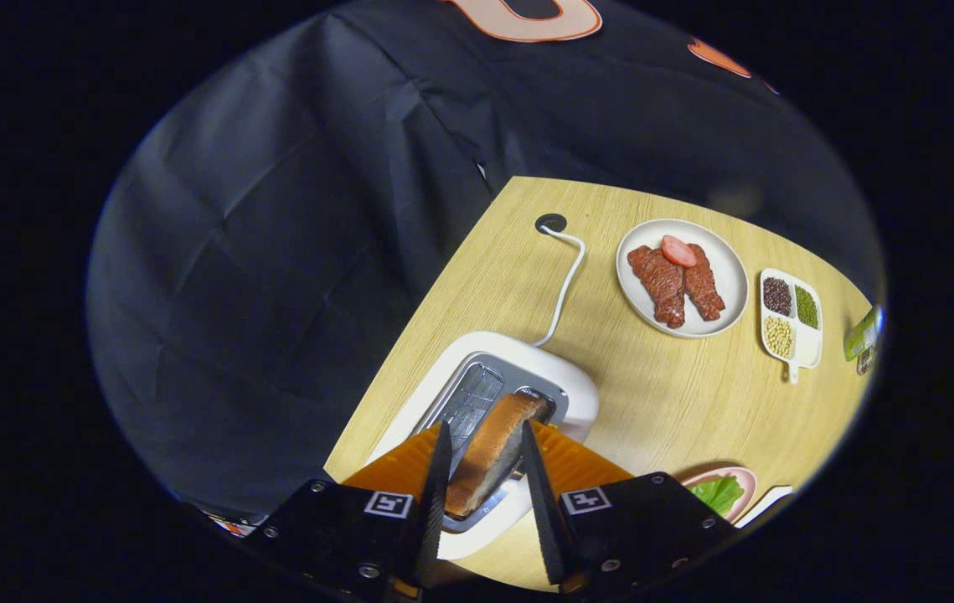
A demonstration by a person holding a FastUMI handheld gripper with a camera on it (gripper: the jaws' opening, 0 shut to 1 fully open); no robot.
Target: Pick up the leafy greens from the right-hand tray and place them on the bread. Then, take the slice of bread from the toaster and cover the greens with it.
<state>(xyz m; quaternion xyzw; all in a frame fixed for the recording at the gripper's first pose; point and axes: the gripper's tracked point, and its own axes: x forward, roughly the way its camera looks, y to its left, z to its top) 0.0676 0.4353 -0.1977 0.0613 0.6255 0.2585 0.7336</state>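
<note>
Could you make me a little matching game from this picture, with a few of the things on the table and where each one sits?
Things:
1. bread slice
2. meat strips
3. beans and grains
4. leafy greens

Places:
A. on the pink dish beside the gripper
B. in a white divided tray
C. standing in the toaster slot, between the fingers
D. on the round white plate

Pairs: 1-C, 2-D, 3-B, 4-A
</note>
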